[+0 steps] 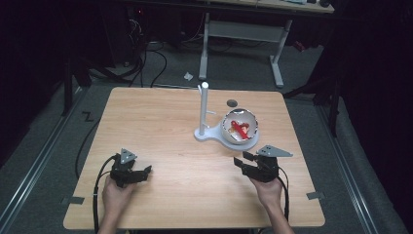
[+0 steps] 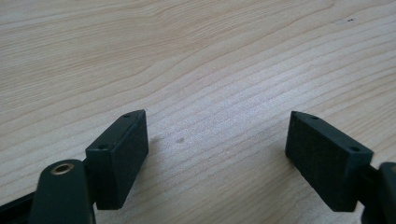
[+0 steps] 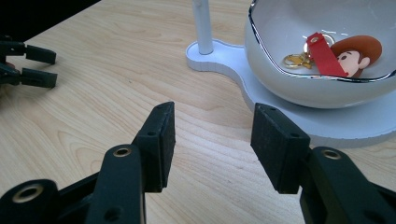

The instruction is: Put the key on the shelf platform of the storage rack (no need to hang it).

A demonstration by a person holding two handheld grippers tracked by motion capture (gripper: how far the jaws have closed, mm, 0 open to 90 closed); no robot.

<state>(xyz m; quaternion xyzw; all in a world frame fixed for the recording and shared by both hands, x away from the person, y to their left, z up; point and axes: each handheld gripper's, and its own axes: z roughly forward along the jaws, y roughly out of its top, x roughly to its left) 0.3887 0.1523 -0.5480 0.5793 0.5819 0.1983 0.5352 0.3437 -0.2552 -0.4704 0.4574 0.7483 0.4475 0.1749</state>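
Resting low on the desk (image 1: pixel 160 122), left claw (image 1: pixel 144 171) and right claw (image 1: pixel 242 159) both gape wide, gripping nothing. Keychain (image 3: pixel 334 55) lies inside the white bowl (image 1: pixel 231 132) on its stand (image 1: pixel 204 113), near the right claw.

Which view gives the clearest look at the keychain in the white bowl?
The right gripper view: the keychain lies close in the white bowl, showing a cartoon head, red strap and gold clasp. In the high view the keychain is a small red shape. The left gripper view looks at bare tabletop.
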